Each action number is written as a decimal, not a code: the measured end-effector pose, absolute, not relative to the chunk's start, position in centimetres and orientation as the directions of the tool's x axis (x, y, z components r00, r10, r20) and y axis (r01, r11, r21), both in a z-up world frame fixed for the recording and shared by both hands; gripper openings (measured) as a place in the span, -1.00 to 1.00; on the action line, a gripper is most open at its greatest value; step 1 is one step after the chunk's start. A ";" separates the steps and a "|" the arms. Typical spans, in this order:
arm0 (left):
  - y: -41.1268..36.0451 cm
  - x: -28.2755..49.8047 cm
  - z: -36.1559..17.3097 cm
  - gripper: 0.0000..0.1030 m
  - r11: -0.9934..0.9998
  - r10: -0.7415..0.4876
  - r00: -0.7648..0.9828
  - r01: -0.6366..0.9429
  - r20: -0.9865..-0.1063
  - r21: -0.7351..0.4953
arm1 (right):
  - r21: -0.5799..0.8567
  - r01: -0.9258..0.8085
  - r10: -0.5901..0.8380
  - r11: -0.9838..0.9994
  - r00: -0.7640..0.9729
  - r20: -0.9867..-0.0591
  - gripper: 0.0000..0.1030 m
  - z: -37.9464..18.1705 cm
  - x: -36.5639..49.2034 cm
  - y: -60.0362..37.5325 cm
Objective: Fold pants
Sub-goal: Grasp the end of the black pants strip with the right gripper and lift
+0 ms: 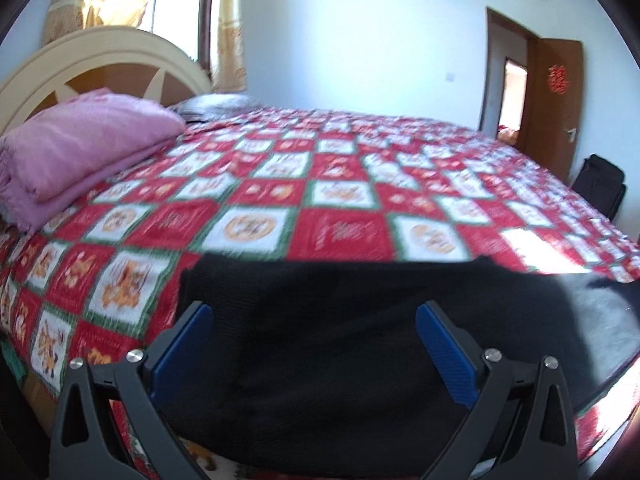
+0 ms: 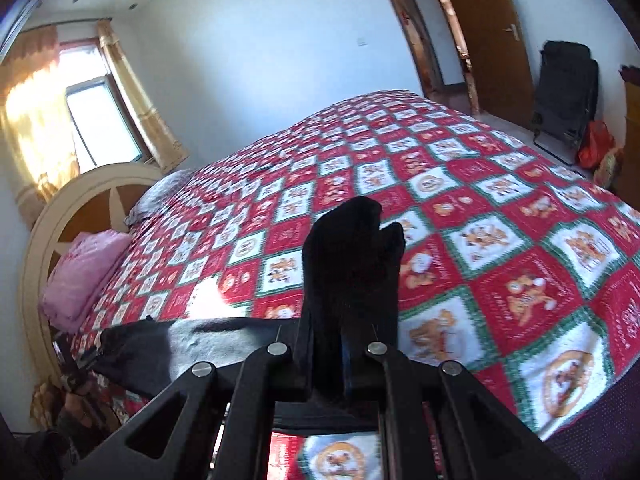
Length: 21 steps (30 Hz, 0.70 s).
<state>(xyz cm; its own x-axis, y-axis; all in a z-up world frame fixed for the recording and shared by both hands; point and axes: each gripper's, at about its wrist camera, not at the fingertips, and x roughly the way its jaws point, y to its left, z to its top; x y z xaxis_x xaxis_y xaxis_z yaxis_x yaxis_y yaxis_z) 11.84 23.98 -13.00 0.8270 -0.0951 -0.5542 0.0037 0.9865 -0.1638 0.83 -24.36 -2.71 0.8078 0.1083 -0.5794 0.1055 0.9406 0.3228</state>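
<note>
- Right gripper [image 2: 352, 320]: clenched on a bunched end of the black pants [image 2: 352, 256], which juts up past the fingertips; raised, probably to carry that end over for a fold.
- Left gripper [image 1: 314, 336]: released, blue pads [image 1: 448, 356] wide apart, nothing between them; it hovers above the cloth, seemingly ready to steady it.
- Pants [image 1: 360, 320]: spread flat along the near edge of the bed [image 1: 340, 184], one end lifted.
- Pink blanket [image 1: 80, 148]: folded, at the headboard [image 1: 100, 52] end, well apart from the work.
- Grey pillow [image 1: 216, 104]: beside the blanket.
</note>
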 end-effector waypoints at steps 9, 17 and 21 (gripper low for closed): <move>17.6 11.5 -10.5 1.00 0.913 -0.401 0.755 0.285 -0.520 -0.291 | 0.258 -0.032 0.202 0.966 0.716 -0.669 -0.82 -7.2 5.4 -16.1; 9.7 12.7 -9.8 1.00 0.827 -0.562 0.635 0.446 -0.530 -0.343 | 0.227 -0.099 0.241 0.969 0.585 -0.774 -0.80 -13.5 8.5 -12.2; 5.1 12.9 -9.4 1.00 0.778 -0.619 0.566 0.534 -0.545 -0.330 | 0.304 -0.117 0.314 0.945 0.580 -0.752 -0.49 -13.6 8.2 -13.3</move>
